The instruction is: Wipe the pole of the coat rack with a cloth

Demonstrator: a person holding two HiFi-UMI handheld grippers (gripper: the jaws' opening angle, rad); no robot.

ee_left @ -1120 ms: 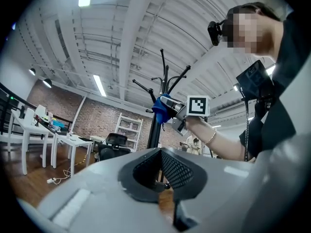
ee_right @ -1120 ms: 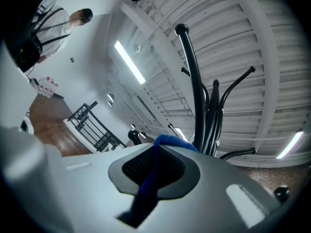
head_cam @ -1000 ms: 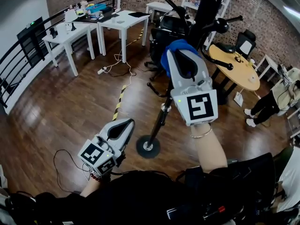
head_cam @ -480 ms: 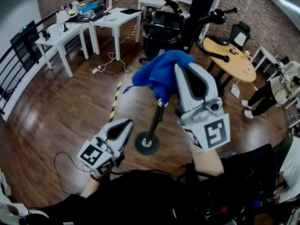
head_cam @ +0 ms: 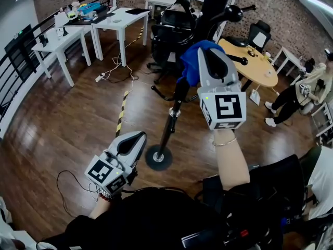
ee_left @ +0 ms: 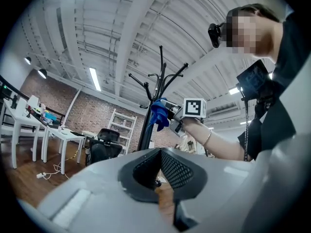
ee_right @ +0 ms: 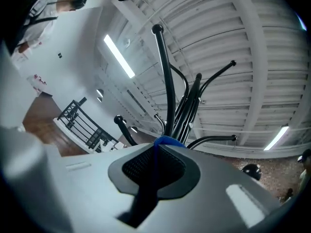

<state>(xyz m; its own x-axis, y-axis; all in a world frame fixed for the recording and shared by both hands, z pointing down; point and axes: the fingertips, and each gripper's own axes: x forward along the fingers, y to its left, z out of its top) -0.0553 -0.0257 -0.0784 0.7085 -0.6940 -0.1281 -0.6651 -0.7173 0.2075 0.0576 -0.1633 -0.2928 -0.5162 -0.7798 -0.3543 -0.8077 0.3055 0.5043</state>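
Observation:
The black coat rack pole [head_cam: 173, 113] rises from its round base [head_cam: 158, 158] on the wood floor. High on the pole, my right gripper [head_cam: 204, 56] is shut on a blue cloth [head_cam: 191, 61] that presses against the pole. In the right gripper view, the cloth's blue edge [ee_right: 165, 141] shows pinched at the right gripper [ee_right: 156, 147], with the rack's hooks [ee_right: 187, 106] just beyond. My left gripper [head_cam: 136, 139] hangs low and left of the base, shut and empty. The left gripper [ee_left: 159, 152] looks toward the rack [ee_left: 148, 125] and cloth [ee_left: 159, 113].
White tables [head_cam: 119, 20] stand at the back left, and a black office chair [head_cam: 171, 30] is behind the rack. A round wooden table [head_cam: 255, 66] and a seated person [head_cam: 304, 90] are to the right. Striped tape [head_cam: 120, 113] and a cable [head_cam: 67, 178] lie on the floor.
Half a second ago the right gripper and cloth sat lower on the pole, the cloth hanging to the left; now they are higher again. The left gripper has not moved.

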